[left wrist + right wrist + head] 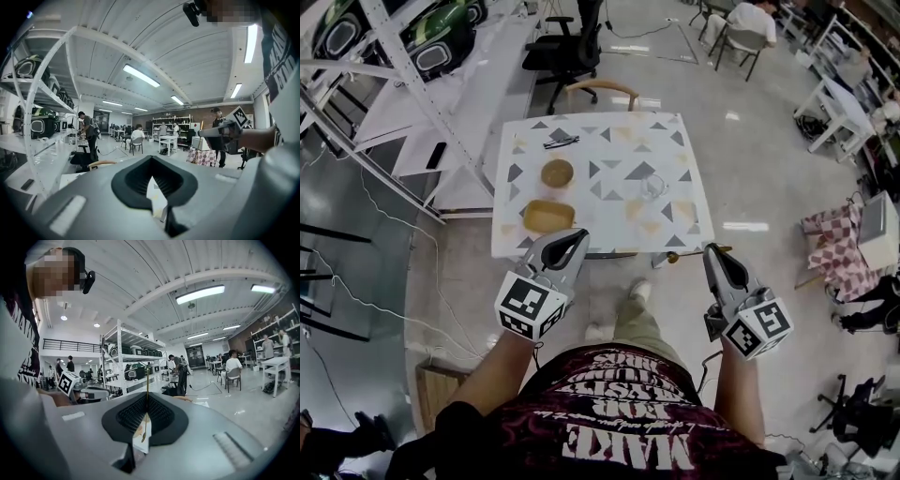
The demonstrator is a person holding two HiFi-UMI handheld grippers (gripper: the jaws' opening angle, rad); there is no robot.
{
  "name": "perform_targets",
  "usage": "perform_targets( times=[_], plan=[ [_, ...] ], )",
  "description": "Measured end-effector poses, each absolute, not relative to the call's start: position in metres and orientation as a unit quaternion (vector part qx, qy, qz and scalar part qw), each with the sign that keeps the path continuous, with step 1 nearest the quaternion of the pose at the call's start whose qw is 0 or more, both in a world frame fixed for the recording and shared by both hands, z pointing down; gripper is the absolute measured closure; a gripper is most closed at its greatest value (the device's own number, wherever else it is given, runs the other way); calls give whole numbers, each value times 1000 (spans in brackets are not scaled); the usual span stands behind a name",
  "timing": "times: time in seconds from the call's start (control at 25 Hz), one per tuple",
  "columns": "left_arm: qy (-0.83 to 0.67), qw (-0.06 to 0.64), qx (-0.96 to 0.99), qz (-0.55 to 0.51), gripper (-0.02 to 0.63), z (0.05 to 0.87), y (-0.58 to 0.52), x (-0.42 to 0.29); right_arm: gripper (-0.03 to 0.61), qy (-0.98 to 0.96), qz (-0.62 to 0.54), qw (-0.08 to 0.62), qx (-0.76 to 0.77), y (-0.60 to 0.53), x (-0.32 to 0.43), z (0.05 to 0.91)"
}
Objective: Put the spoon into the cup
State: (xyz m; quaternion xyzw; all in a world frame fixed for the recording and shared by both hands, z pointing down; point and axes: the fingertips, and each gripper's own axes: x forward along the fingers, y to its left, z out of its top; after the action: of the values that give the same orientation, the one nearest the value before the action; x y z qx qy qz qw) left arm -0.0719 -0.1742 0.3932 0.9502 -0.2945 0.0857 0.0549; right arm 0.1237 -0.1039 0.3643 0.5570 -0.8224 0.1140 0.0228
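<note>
Tongs on the right (713, 249) are clenched on the spoon (689, 253), a thin gold-coloured piece held crosswise at their tips, its bowl end pointing toward 9 o'clock in the head view. The right gripper view shows the handle (146, 394) pinched between the two dark pads. The spoon is in the air, just off the near edge of the patterned surface (600, 131) and not yet over it.

The cup (653, 186), a clear glass, stands upright on the right half of the surface, at about 11 o'clock from the spoon and well apart from it. It looks empty, though its clear wall makes that hard to judge.

At 9 o'clock from the cup sits a round wooden bowl (557, 172), with a yellow dish (548, 217) nearer the person. The left tongs (575, 237) are closed on nothing and hang at the near edge, just by that dish. A chair (600, 91) stands at the far side, at 12 o'clock.

By this showing the pick-up is done; the carry to the cup, the lowering and the release remain.
</note>
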Motion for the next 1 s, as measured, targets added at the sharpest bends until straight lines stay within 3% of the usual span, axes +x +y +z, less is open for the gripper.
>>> perform_targets(
  times=[1.0],
  plan=[
    [-313, 81, 939, 118, 614, 415, -274, -22, 548, -850, 145, 6, 506, -242, 158, 391]
  ],
)
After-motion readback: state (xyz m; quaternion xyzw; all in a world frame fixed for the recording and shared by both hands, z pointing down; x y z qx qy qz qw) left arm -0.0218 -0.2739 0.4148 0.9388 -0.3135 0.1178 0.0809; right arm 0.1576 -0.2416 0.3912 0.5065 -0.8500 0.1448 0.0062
